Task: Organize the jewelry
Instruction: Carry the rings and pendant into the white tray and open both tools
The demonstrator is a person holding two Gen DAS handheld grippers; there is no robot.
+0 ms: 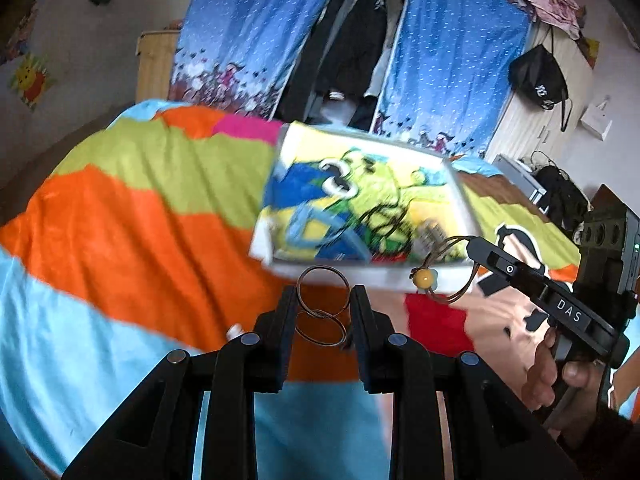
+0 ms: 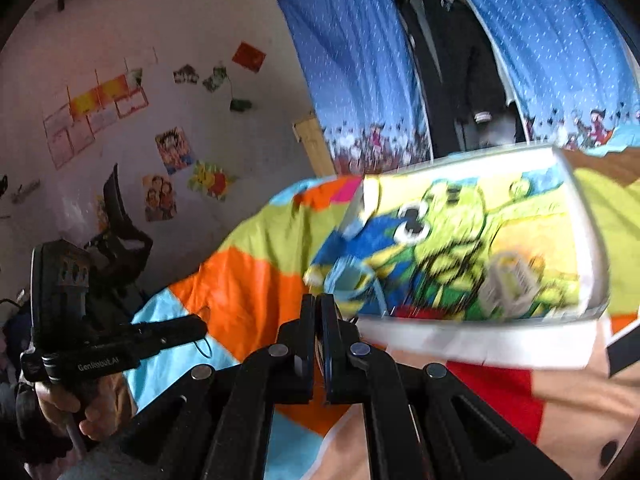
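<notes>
The left tongs (image 1: 324, 304) stand partly apart above the bed, and two thin linked metal rings (image 1: 322, 310) sit between the two fingers; the upper ring rises past the fingertips and the lower one lies in the gap. The rings seem to touch the inner face of the left finger, but whether they are truly pinched I cannot tell.

The right tongs (image 2: 318, 308) are drawn together almost completely, with only a narrow slit between the pads. In the left wrist view they (image 1: 474, 246) come in from the right side and hold a brown cord bracelet (image 1: 448, 276) with a round yellow bead (image 1: 424, 278); the cord loops down from the fingertips and the bead hangs just in front of the tray's near wall.

A shallow white tray (image 1: 360, 274) lies on the bed's blanket (image 1: 132, 216), which has orange, green and light blue bands. The tray's floor carries a cartoon print of a green frog. Inside the tray, toward its near right corner, sits a pale ribbed item (image 2: 508, 284), too blurred to name. A blue band-like shape (image 2: 352, 276) lies toward the near left corner, also blurred.

Behind the bed hang blue curtains (image 1: 248, 36) with dark clothes between them.
</notes>
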